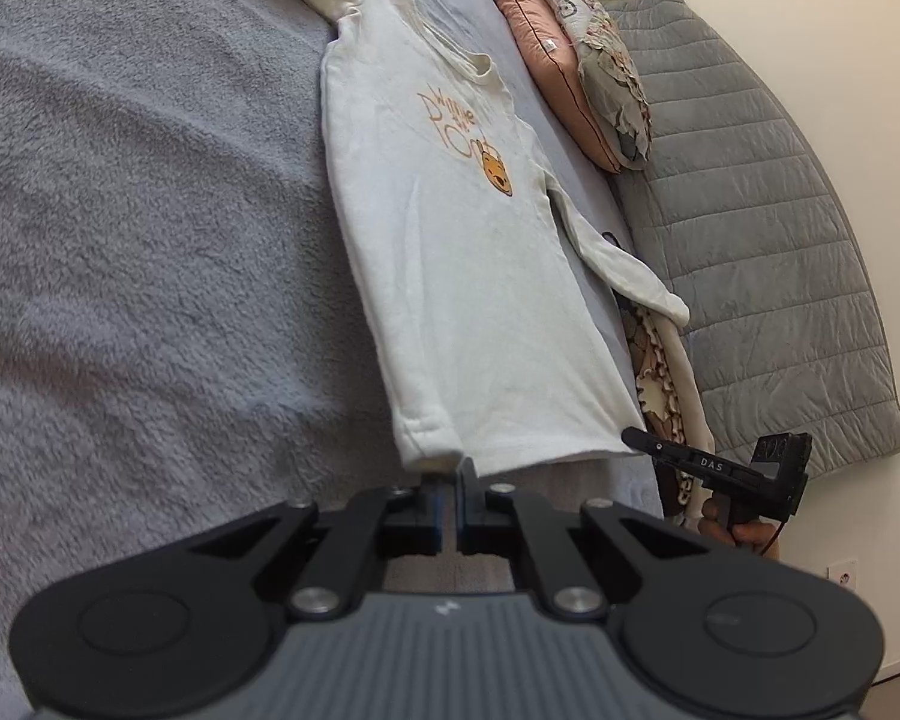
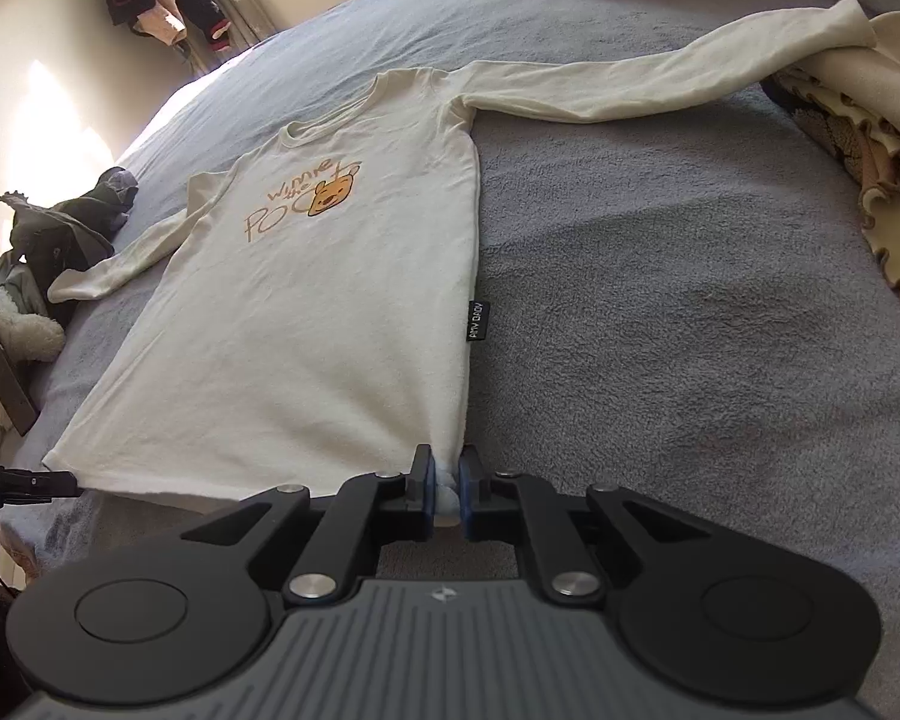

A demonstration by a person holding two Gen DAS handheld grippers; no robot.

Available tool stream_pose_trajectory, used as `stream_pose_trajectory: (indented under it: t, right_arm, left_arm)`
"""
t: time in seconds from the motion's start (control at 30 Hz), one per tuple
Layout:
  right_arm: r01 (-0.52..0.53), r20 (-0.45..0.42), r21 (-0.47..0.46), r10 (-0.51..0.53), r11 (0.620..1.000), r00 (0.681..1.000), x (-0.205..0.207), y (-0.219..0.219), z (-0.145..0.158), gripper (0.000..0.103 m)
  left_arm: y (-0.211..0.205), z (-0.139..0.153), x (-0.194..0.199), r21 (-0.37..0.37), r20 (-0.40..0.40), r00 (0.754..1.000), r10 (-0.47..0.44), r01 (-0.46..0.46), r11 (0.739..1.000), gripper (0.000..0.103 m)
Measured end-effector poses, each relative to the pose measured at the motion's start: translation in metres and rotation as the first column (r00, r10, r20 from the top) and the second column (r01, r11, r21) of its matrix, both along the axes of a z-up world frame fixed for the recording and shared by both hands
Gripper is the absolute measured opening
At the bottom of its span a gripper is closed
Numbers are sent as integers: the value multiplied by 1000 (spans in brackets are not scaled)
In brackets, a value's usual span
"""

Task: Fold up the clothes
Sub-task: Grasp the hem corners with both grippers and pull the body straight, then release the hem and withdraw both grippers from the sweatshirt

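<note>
Shirt (image 2: 306, 324), cream and long-sleeved, lay spread face up on the grey bed (image 2: 660, 330), hem along the near edge, sleeves out. Left gripper (image 1: 447, 483) pinched one hem corner, fingers nearly together; right gripper (image 2: 447, 483) clamped the other, cloth bunched between its pads. Likely light, limp and non-slippery; corners seemed the best hold.

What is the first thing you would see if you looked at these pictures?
A cream long-sleeved shirt with an orange bear face and writing on the chest lies spread flat in the middle of the grey bed blanket. At its near hem, the right gripper pinches one corner and the left gripper is closed at the other. A pink pillow sits beyond the shirt's collar.
</note>
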State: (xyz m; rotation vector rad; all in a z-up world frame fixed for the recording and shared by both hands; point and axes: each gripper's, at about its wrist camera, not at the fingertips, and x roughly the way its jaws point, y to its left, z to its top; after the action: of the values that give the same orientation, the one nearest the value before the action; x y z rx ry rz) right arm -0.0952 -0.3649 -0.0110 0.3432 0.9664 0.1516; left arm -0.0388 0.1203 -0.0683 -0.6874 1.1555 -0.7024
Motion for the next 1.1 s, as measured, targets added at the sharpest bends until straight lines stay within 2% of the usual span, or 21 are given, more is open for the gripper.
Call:
stream_pose_trajectory:
  t: [0.13, 0.27, 0.3, 0.37, 0.4, 0.43, 0.63, 0.73, 0.87, 1.0, 1.1]
  right_arm:
    - [0, 14, -59, 1, 998, 1000, 4, 4, 1, 8]
    - [1, 28, -119, 2, 993, 1000, 8, 8, 1, 10]
    - [1, 32, -134, 3, 991, 999, 10, 9, 1, 14]
    - [2, 39, -164, 4, 986, 999, 12, 11, 1, 22]
    - [3, 42, -179, 5, 984, 999, 13, 12, 2, 28]
    - [3, 46, -193, 6, 981, 999, 14, 13, 2, 29]
    - [18, 94, -256, 6, 966, 996, 25, 24, 5, 35]
    - [24, 123, -271, 10, 962, 992, 34, 34, 8, 37]
    - [-5, 128, -279, 42, 960, 991, 47, 50, 8, 38]
    - [-36, 128, -291, 76, 956, 989, 62, 68, 7, 39]
    - [-58, 132, -311, 103, 949, 986, 75, 84, 5, 39]
  left_arm:
    - [-9, -12, -1, 81, -12, 999, -31, 32, 996, 3]
    - [-15, -3, 1, 139, 38, 995, -88, 82, 987, 5]
    - [-16, 1, 1, 152, 51, 993, -103, 94, 984, 9]
    - [-15, 10, 3, 164, 79, 989, -125, 110, 980, 23]
    - [-13, 15, 4, 167, 93, 987, -133, 116, 979, 34]
    - [-12, 20, 6, 173, 110, 984, -140, 120, 978, 39]
    - [-10, 47, 16, 232, 202, 964, -175, 126, 965, 48]
    - [-13, 58, 19, 242, 221, 944, -245, 190, 952, 59]
    - [-16, 67, 20, 268, 255, 913, -319, 250, 930, 63]
    - [-17, 68, 31, 274, 279, 918, -282, 205, 940, 69]
    - [-17, 62, 45, 326, 283, 932, -227, 129, 936, 72]
